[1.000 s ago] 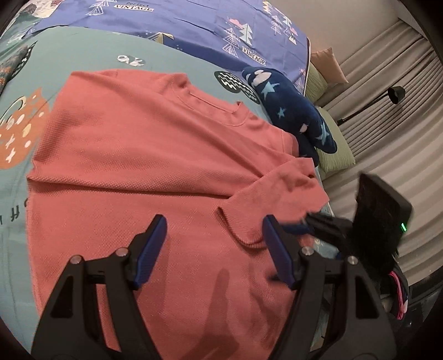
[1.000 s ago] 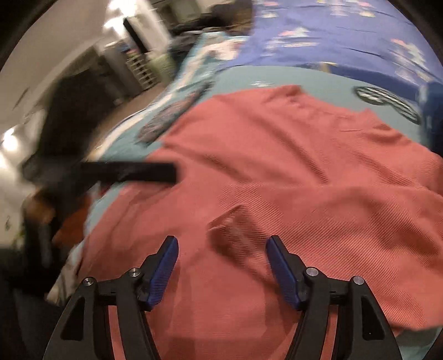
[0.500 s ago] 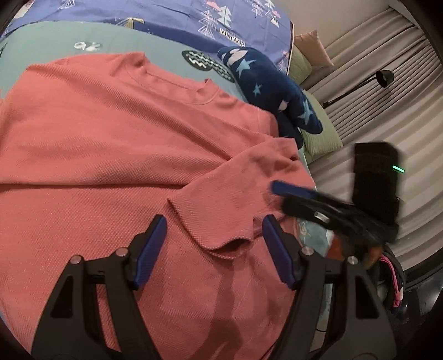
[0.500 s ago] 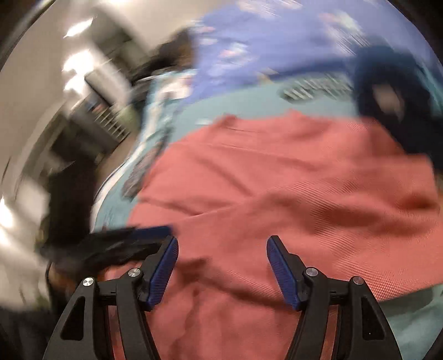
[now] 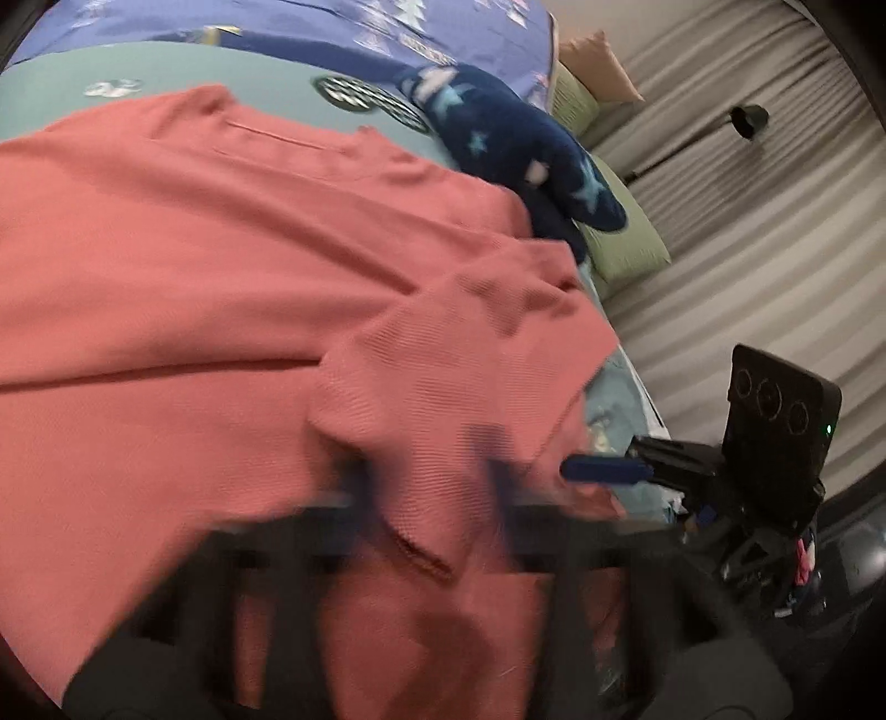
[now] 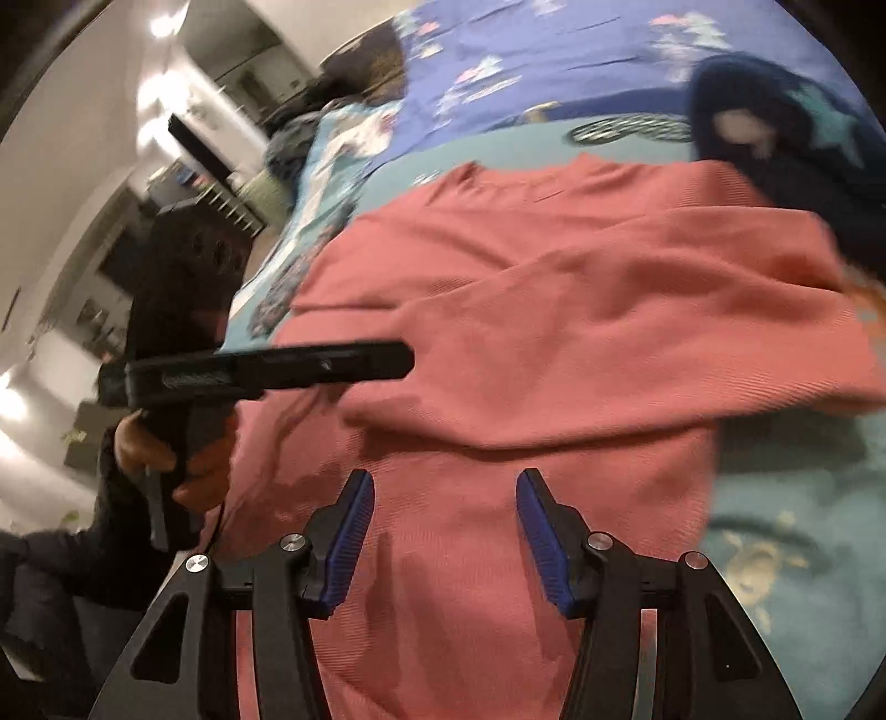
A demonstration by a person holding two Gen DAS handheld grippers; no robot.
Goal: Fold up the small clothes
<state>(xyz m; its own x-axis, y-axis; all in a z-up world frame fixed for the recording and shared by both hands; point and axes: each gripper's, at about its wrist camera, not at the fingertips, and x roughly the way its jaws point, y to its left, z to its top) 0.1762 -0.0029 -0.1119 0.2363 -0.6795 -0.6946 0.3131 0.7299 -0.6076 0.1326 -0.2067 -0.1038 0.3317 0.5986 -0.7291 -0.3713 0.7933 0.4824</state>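
A coral-red knit sweater lies flat on the bed; it also shows in the right wrist view. One sleeve is folded in over the body. My left gripper is motion-blurred, with its jaws on either side of the sleeve cuff; whether it grips is unclear. It shows from the side in the right wrist view. My right gripper is open and empty above the sweater's lower part; it also shows in the left wrist view.
The bed has a teal patterned sheet and a blue duvet. A navy star-print plush lies by the sweater's shoulder. Green pillows and grey curtains lie beyond the bed edge.
My left gripper has moved down onto the sleeve cuff and its jaws have narrowed. My right gripper has swung across to the sweater's lower edge.
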